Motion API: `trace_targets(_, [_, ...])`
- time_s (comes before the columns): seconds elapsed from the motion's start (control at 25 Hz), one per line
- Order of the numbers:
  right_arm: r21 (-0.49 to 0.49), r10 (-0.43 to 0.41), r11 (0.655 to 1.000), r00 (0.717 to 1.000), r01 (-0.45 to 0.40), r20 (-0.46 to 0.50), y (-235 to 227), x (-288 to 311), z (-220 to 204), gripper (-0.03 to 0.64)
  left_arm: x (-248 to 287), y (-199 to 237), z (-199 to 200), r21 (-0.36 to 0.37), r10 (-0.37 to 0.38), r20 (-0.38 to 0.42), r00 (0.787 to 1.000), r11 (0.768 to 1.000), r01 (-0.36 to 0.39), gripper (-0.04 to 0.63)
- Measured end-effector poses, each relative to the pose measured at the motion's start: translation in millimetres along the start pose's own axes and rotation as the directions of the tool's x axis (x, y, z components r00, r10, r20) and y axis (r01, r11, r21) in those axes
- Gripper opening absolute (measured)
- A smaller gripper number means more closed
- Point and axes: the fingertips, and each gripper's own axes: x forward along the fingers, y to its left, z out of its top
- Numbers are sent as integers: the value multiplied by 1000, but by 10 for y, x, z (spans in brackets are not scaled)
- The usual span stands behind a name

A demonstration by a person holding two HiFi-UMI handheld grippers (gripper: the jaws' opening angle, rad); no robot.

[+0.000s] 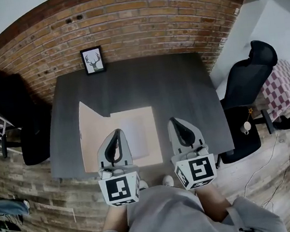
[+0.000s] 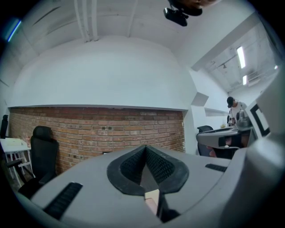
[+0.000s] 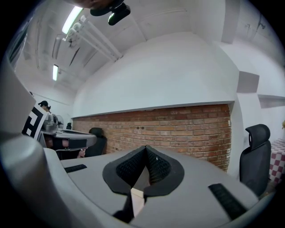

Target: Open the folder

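Folder (image 1: 98,139) work looks essentially done. It lies flat on the table (image 1: 183,82), toward 7 o'clock from the table's middle, near the front edge. It appears spread open: an angled tan cover sits at its 9 o'clock side, and a white sheet (image 1: 134,135) is exposed on the panel at its 3 o'clock side.

The left gripper (image 1: 116,132) points level toward 12 o'clock, its tip showing over the folder's near middle. Its jaws are pressed together with nothing between them. I cannot tell from the head view whether it touches the folder, though its own view looks out at the brick wall, which suggests it is raised clear.

The right gripper (image 1: 173,120) sits at about 4 o'clock from the folder, just past its right edge, over bare table. It also points level, with the jaws closed on nothing.

With both claws empty and neither holding a cover, I judge that little is left. At most the angled cover may need flattening, and the hands can then draw back.
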Motion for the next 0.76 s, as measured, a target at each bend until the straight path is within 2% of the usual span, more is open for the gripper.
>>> trace_targets(0.76, [0, 19, 1000, 1000, -19, -13, 78, 3, -29, -2, -21, 22, -29, -4, 0, -7, 1000, 1000, 0, 3])
